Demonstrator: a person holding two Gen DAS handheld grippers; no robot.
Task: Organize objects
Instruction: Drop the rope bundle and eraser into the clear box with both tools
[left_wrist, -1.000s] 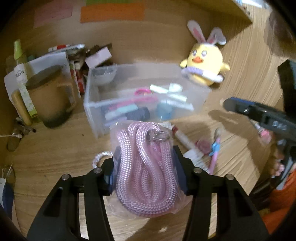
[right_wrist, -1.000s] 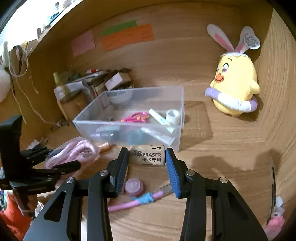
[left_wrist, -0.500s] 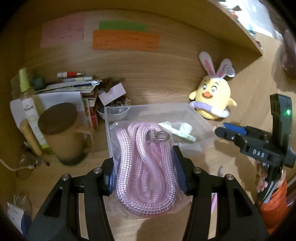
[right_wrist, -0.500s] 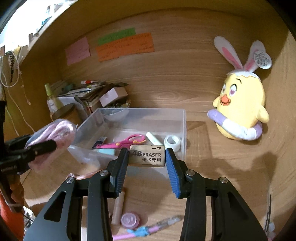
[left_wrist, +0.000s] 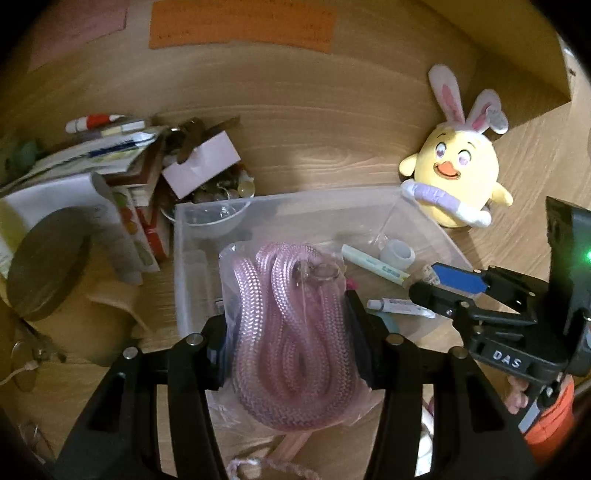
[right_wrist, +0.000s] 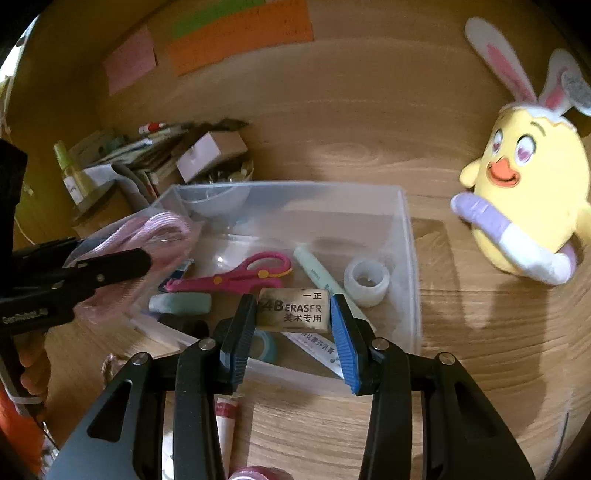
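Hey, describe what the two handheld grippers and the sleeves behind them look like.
Both are black plastic with silver screws and blue ribbed pads. The left gripper bears white lettering on its side. The right gripper carries a white "DAS" label and a lit green indicator. An orange sleeve shows behind the right one.

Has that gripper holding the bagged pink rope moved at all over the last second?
Yes. The left gripper carried the pink rope forward: before, it was short of the clear bin; now it hangs over the bin's near part.
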